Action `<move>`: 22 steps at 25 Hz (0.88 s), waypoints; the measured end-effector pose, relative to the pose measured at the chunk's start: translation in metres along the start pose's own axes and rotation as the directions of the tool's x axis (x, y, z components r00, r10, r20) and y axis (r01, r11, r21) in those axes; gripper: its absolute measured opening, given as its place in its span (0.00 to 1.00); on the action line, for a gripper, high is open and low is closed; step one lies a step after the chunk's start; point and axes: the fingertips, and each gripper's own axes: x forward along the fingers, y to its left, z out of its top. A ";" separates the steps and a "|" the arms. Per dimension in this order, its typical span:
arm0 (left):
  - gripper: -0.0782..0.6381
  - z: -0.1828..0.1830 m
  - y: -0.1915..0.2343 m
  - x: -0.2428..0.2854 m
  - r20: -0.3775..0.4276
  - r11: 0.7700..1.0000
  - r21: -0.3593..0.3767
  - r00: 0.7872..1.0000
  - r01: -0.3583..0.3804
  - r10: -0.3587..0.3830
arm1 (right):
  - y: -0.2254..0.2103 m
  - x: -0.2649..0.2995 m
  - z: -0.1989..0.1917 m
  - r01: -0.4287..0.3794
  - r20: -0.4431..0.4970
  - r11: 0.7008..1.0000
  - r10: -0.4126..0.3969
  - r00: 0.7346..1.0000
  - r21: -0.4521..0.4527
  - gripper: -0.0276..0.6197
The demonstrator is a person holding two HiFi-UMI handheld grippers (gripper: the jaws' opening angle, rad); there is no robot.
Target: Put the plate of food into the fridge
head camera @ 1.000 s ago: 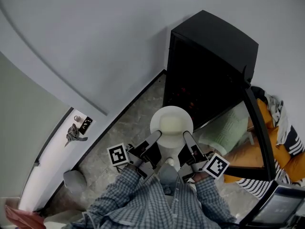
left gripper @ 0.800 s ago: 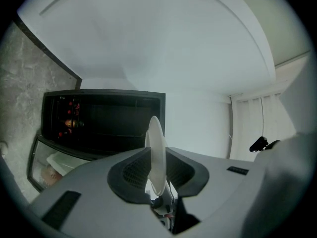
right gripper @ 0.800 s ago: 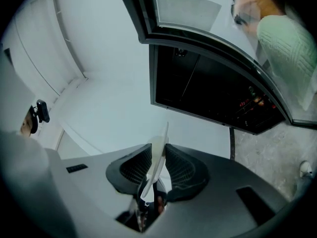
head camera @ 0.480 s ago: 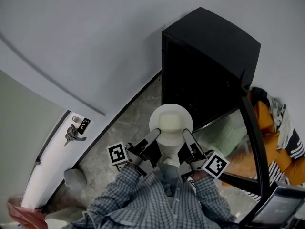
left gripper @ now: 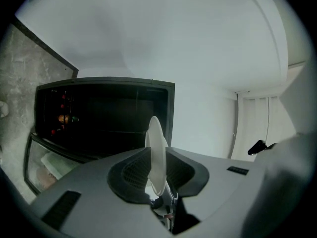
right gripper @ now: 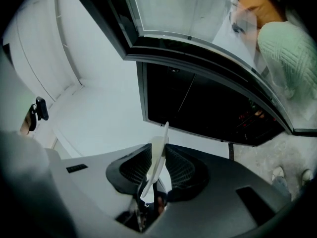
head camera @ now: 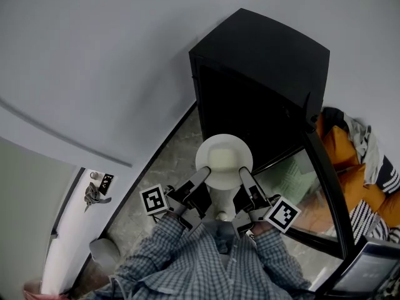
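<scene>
A white plate (head camera: 224,158) with pale food on it hangs level in front of the open black fridge (head camera: 262,67). My left gripper (head camera: 204,175) is shut on the plate's near left rim and my right gripper (head camera: 244,175) on its near right rim. In the left gripper view the plate (left gripper: 154,133) stands edge-on between the ribbed pads of the left gripper (left gripper: 156,165), with the fridge's dark inside (left gripper: 99,118) beyond. In the right gripper view the plate (right gripper: 161,138) is likewise pinched in the right gripper (right gripper: 156,165), facing the fridge's dark opening (right gripper: 208,103).
The fridge's glass door (head camera: 322,186) swings open to the right, with a green knit cloth (head camera: 292,179) and orange and striped fabric (head camera: 359,161) behind it. A white door with a handle (head camera: 94,191) and a grey bin (head camera: 103,252) stand at the left. Stone floor (head camera: 169,161) lies between.
The fridge has shifted left and nearer in the head view as the person turns toward it. The plate stays held by both grippers, now closer to the opening.
</scene>
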 end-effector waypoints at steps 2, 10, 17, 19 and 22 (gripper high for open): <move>0.21 0.011 -0.002 0.014 -0.022 1.000 -0.014 1.000 -0.008 0.008 | 0.001 0.012 0.010 0.015 0.021 1.000 -0.015 1.000 0.006 0.18; 0.21 0.036 -0.001 0.044 -0.107 1.000 -0.016 0.994 -0.014 0.012 | -0.002 0.034 0.029 0.027 0.104 1.000 -0.028 0.994 0.016 0.18; 0.21 0.065 0.004 0.089 -0.180 0.998 -0.052 0.983 -0.038 0.028 | -0.005 0.065 0.065 0.069 0.164 0.998 -0.069 0.984 0.008 0.18; 0.21 0.072 0.006 0.099 -0.199 0.998 -0.053 0.980 -0.036 0.024 | -0.007 0.071 0.071 0.076 0.186 0.997 -0.076 0.980 0.006 0.18; 0.21 0.078 0.008 0.108 -0.227 0.998 -0.055 0.974 -0.028 0.014 | -0.009 0.077 0.077 0.084 0.221 0.996 -0.081 0.972 -0.003 0.18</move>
